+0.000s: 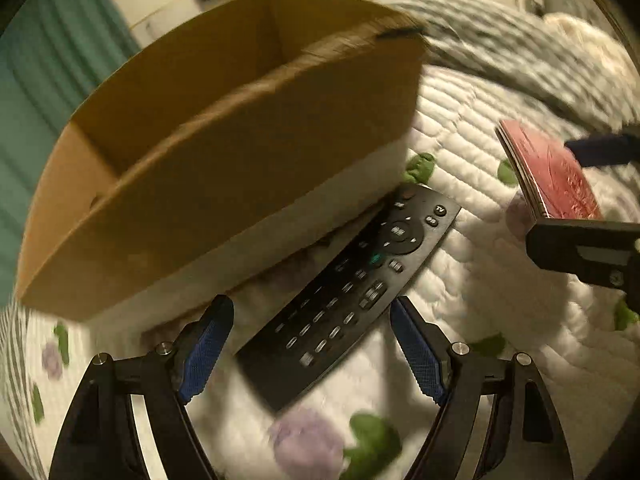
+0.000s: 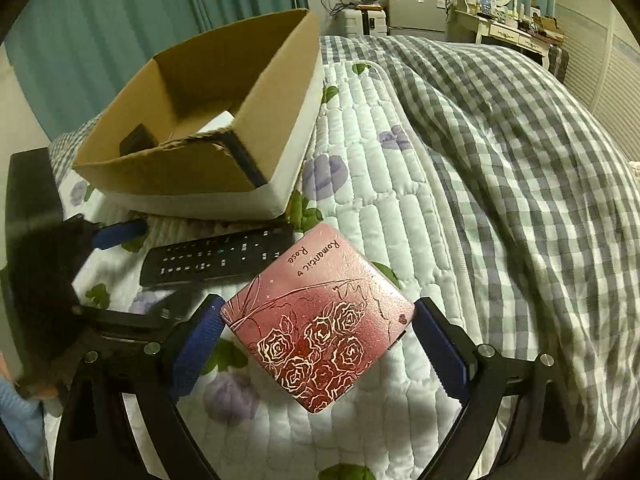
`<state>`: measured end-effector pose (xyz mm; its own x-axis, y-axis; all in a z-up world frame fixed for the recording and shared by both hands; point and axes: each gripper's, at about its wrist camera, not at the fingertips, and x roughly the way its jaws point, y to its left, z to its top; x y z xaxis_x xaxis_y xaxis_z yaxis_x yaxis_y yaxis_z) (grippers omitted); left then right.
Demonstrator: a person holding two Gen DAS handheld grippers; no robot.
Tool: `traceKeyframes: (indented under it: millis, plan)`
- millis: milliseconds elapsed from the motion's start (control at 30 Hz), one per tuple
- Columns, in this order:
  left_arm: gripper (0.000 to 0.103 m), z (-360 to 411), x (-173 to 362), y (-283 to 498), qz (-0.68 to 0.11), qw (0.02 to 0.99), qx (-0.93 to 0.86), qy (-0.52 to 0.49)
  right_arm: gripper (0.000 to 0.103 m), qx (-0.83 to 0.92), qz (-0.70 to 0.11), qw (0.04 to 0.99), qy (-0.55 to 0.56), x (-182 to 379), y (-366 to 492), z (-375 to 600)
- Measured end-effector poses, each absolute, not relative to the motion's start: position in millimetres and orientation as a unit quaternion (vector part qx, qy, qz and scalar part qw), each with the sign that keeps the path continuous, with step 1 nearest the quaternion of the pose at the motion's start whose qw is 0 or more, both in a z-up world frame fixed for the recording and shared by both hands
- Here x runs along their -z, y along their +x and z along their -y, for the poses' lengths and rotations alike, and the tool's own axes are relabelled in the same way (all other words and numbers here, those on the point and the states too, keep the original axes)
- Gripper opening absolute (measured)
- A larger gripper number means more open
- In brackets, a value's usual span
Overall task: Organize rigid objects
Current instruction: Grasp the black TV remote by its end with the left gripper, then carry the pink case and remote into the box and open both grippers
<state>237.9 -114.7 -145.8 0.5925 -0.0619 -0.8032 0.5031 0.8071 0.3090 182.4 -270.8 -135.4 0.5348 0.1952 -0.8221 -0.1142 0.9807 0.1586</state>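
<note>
Remote control: black, long, many small buttons, face up, flat on quilted bedspread, far end just beside base of box.

Pink case: squarish, rounded corners, rose line drawing, lettering "Romantic Rose", held clear of the bedding, tilted, one corner forward.

Cardboard box: open-topped, brown with white lower band, upright on bed; dark item and white item inside.

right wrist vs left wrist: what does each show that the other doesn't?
Only the right wrist view shows the inside of the cardboard box, with a dark item on its floor, and the "Romantic Rose" lid print on the pink case.

Only the left wrist view shows the remote full length, between the open left gripper fingers.

Both show the box, remote, case and floral quilt.
</note>
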Motion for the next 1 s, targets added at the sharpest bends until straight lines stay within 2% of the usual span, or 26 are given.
traceKeyframes:
  millis: [67,133,233,533,833,1000]
  plan:
    - [0.080,121,151,244,-0.419,0.851,0.166,0.271,0.094,-0.090,-0.476,0.873,0.049,139,184,270]
    - [0.056,123,152,246,-0.423,0.846,0.191,0.261,0.094,-0.089,-0.480,0.872,0.047,144,186,270]
    - [0.041,123,146,241,-0.419,0.845,0.197,0.269,0.094,-0.082,-0.481,0.872,0.039,147,187,269]
    - [0.021,112,108,223,-0.460,0.840,0.176,0.226,0.094,-0.091,-0.470,0.876,0.058,127,171,280]
    - [0.019,90,53,171,-0.439,0.866,0.165,0.172,0.094,-0.097,-0.450,0.885,0.064,94,134,288]
    - [0.019,77,15,151,-0.405,0.890,0.147,0.151,0.094,-0.119,-0.422,0.898,0.041,51,117,277]
